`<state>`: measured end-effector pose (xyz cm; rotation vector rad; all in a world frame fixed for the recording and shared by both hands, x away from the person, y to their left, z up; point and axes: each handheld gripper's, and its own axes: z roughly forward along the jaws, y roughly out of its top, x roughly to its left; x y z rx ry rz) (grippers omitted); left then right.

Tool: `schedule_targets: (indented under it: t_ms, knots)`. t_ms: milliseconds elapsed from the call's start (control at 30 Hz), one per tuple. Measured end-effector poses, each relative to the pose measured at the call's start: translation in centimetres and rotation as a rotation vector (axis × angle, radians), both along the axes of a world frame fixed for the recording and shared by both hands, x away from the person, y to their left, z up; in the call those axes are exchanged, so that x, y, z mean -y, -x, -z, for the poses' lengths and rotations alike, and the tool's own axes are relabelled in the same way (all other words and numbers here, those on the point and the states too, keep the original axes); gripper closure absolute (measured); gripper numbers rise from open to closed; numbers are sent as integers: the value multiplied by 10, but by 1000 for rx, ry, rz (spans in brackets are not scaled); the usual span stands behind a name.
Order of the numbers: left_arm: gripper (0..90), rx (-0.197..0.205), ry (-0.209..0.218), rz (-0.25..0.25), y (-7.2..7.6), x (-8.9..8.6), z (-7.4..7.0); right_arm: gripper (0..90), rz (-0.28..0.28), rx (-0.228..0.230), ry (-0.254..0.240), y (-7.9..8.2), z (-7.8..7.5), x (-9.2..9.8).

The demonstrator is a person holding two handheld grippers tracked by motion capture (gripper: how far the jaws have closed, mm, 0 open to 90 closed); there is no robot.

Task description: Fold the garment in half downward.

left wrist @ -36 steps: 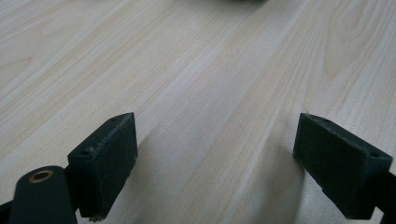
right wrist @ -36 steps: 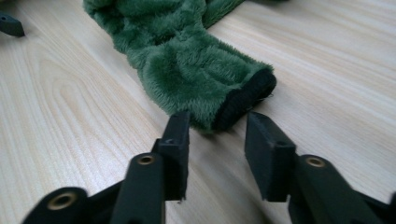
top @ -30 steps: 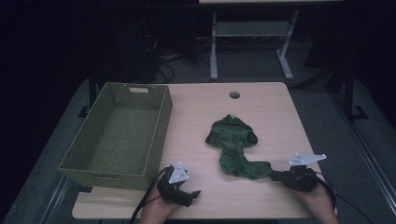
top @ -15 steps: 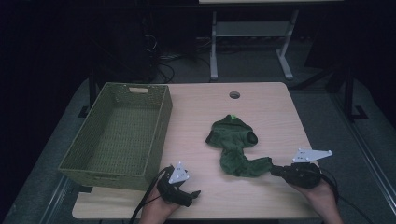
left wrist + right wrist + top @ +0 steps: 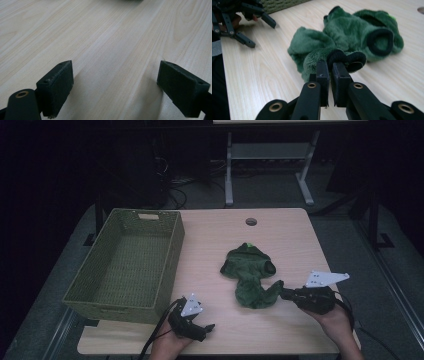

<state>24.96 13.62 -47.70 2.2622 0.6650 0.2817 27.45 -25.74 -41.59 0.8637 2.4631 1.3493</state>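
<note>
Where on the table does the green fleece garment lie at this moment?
In the high view the green fleece garment lies right of the table's middle, right of the woven basket, its near end pinched by the right gripper.

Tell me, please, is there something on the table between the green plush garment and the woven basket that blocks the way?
Nothing visible does. The right gripper is shut on a black-edged end of the green plush garment, and bare table lies between it and the woven basket. The left gripper rests open near the front edge, beside that path.
</note>
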Motion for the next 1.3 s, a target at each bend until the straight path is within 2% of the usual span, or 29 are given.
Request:
schedule_targets:
  t_ms: [400, 800, 900, 1000, 1033, 1133, 1233, 1300]
  knots:
    - [129, 2, 4, 1, 0, 0, 0, 845, -63, 44, 1, -17, -9, -33]
    - [129, 5, -2, 4, -1, 0, 0, 819, -137, 39, 12, -35, -6, -69]
    - [129, 5, -2, 5, -1, 0, 0, 743, -126, 55, -4, -35, -8, -71]
    - [129, 5, -2, 4, -1, 0, 0, 739, -99, 58, -24, -37, -11, -69]
    - [129, 4, -1, 4, -1, 0, 0, 789, -67, 62, -35, -39, -14, -66]
    - [129, 4, -1, 5, -1, 0, 0, 862, -27, 59, -21, -46, -13, -65]
    - [129, 4, 0, 4, -1, 0, 0, 892, -20, 17, -20, -53, -5, -68]
    - [129, 1, 1, 3, 0, 0, 0, 893, -17, -12, -1, -57, 2, -74]
